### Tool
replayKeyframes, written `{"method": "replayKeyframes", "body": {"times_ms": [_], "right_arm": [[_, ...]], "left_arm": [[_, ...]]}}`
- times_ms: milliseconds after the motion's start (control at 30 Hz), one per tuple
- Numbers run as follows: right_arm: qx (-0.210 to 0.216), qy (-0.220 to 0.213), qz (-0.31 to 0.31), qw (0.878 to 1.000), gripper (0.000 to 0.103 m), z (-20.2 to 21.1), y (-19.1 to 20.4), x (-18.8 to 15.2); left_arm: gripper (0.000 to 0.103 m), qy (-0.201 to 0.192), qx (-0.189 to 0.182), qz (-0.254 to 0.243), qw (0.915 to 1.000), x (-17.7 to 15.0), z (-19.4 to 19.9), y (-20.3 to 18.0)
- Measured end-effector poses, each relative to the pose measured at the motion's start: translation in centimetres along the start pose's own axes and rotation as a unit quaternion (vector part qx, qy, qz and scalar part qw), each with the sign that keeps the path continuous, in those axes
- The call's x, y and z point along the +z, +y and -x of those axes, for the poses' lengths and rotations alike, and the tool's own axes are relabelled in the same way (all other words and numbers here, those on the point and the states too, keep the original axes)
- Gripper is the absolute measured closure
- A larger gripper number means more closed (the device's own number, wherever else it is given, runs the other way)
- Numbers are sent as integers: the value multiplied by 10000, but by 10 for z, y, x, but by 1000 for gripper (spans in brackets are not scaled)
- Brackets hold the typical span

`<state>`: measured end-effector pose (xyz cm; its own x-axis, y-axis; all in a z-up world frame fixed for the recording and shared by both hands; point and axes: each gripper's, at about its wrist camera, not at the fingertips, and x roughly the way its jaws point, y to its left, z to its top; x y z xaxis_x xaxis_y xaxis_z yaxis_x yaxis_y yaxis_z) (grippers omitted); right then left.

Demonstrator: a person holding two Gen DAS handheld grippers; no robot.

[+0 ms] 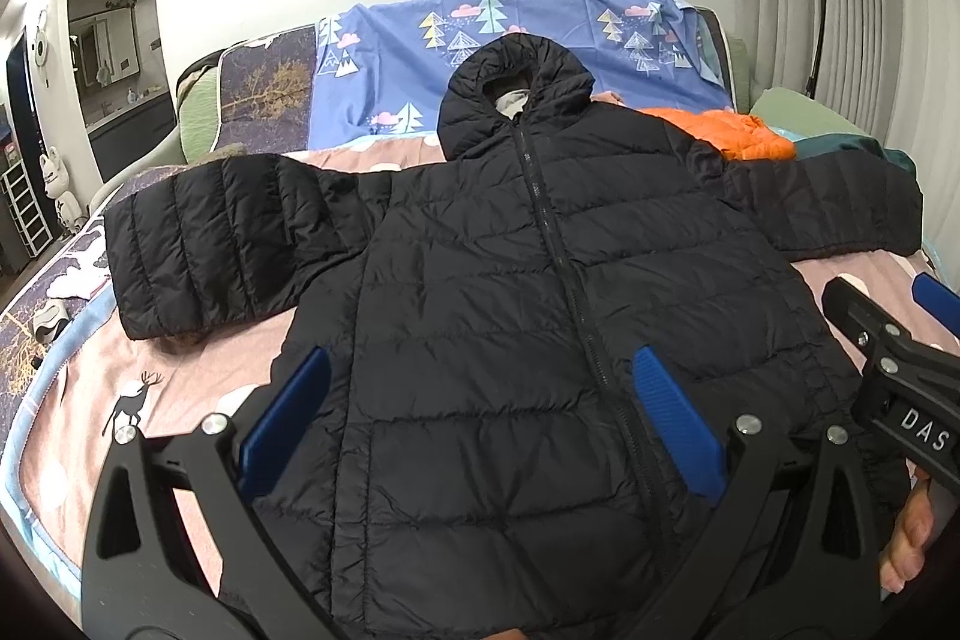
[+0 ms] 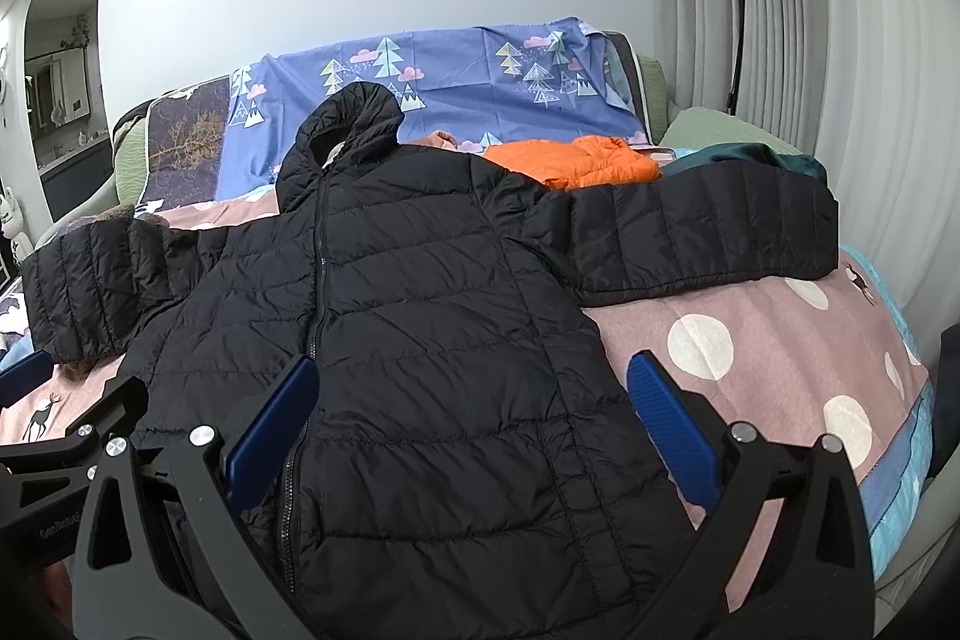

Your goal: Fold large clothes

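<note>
Pink polka-dot bedding (image 2: 750, 316) is serving as the folding surface, and the black quilted hooded puffer jacket (image 1: 510, 280) is lying on it front up, zipped, both sleeves spread sideways, likely flattened so folds land cleanly. Both the left gripper (image 1: 480, 418) and the right gripper (image 2: 474, 418) are hovering over the hem with blue fingers wide apart, gripping nothing, probably lining up a first grab. An orange padded garment (image 2: 576, 163) is lying behind.

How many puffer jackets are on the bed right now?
2: a black jacket spread flat, front up, in the middle; an orange jacket bunched behind its shoulder near the backrest. More may be hidden underneath.
</note>
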<state>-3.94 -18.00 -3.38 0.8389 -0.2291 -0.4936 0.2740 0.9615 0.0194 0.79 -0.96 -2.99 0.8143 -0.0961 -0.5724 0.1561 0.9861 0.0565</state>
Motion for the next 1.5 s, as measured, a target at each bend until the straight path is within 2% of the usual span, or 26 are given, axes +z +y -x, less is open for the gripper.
{"method": "replayKeyframes", "body": {"times_ms": [233, 467, 700, 767, 833, 967, 1033, 1133, 1200, 1267, 1333, 1433, 1500], "right_arm": [[-6, -7, -27, 10000, 1, -1, 0, -1], [-28, -18, 14, 10000, 1, -1, 0, 1], [-107, -158, 114, 9998, 1, -1, -1, 14], [-122, -191, 209, 9995, 1, -3, -1, 20], [-61, -203, 359, 9991, 1, -7, 3, 30], [365, -199, 665, 9969, 1, -26, 10, 64], [417, -175, 731, 9963, 1, -48, 13, 93], [242, 39, 388, 9989, 1, -97, 8, 137], [436, 259, 78, 9987, 10, -134, 4, 164], [823, 546, -244, 9948, 44, -182, 1, 194], [1178, 810, -387, 9890, 55, -225, 4, 217], [1599, 1054, -330, 9809, 55, -283, 12, 245], [1806, 1179, -348, 9758, 55, -316, 19, 261]], "left_arm": [[2, 77, 136, -33, 9999, 0, -3, 1], [2, 122, -479, 235, 9985, 2, -5, 8], [3, -103, -591, -32, 9982, 22, 1, 8], [5, -122, -737, -47, 9972, 33, 1, 11], [14, -120, -956, -89, 9953, 46, -1, 14], [30, -125, -1295, -62, 9915, 86, -16, 26], [37, -115, -1295, 30, 9915, 117, -36, 37], [37, 32, -1272, 282, 9915, 160, -76, 55], [37, 174, -1301, 488, 9902, 181, -108, 66], [37, 369, -1301, 737, 9881, 203, -155, 82], [40, 556, -1330, 993, 9846, 218, -199, 95], [41, 799, -1451, 1290, 9777, 234, -266, 109], [41, 823, -1497, 1407, 9752, 240, -300, 114]]}}
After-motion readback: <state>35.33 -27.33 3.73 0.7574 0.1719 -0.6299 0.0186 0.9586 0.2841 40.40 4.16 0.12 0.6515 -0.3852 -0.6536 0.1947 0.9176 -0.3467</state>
